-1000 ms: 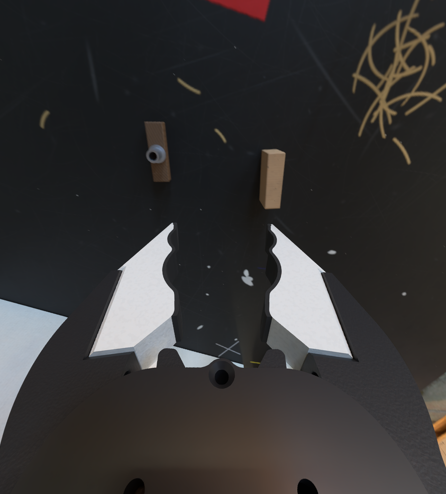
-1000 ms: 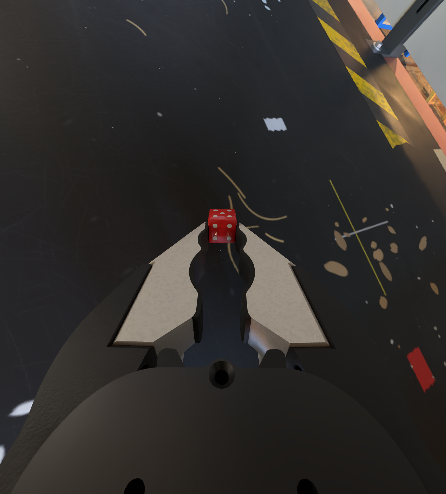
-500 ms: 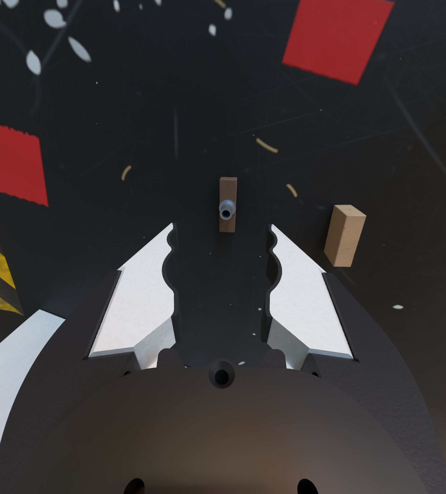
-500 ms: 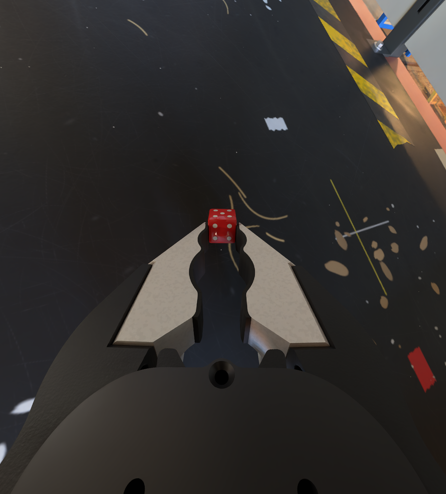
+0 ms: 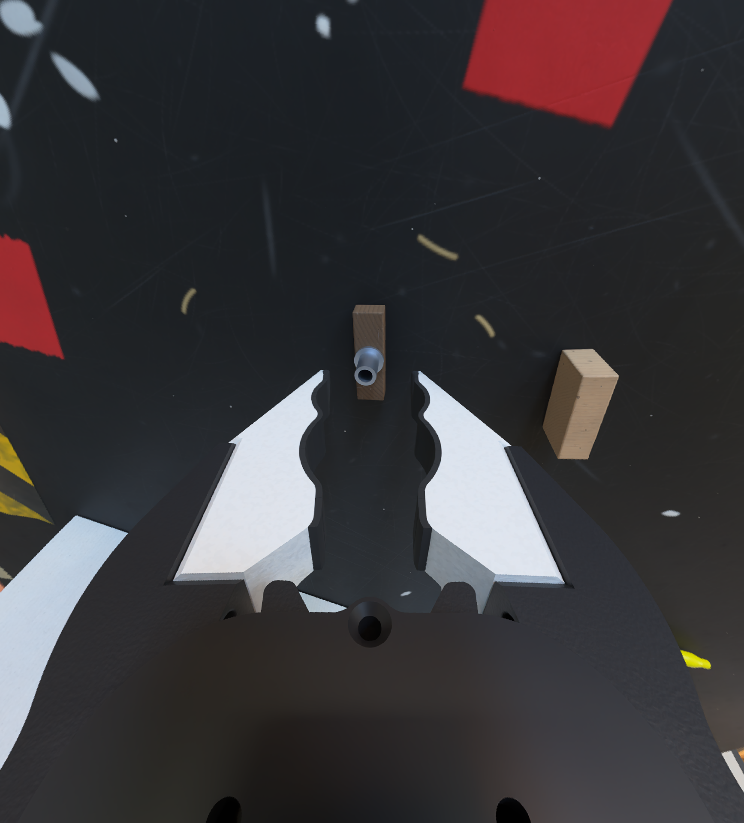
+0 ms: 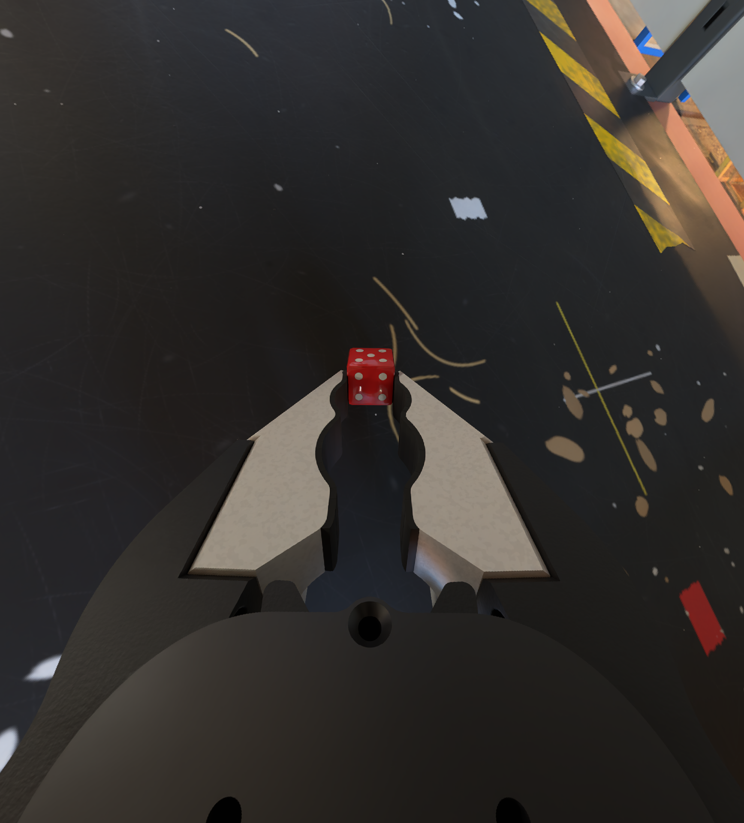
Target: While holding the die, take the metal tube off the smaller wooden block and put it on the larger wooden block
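Tube, grey metal w/ flared base, upright on thin wood block.

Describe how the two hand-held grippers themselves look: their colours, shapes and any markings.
Both share one design. The left hand-held gripper has a rounded matte black body with white finger tops; the right hand-held gripper has beige, speckled ones. The inner finger edges are black and wavy. Each body shows a small round hole at the centre and two below. No cables or markings show.

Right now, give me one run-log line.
left claw open, lined up before grey metal tube on smaller wooden block | right claw shut on red die
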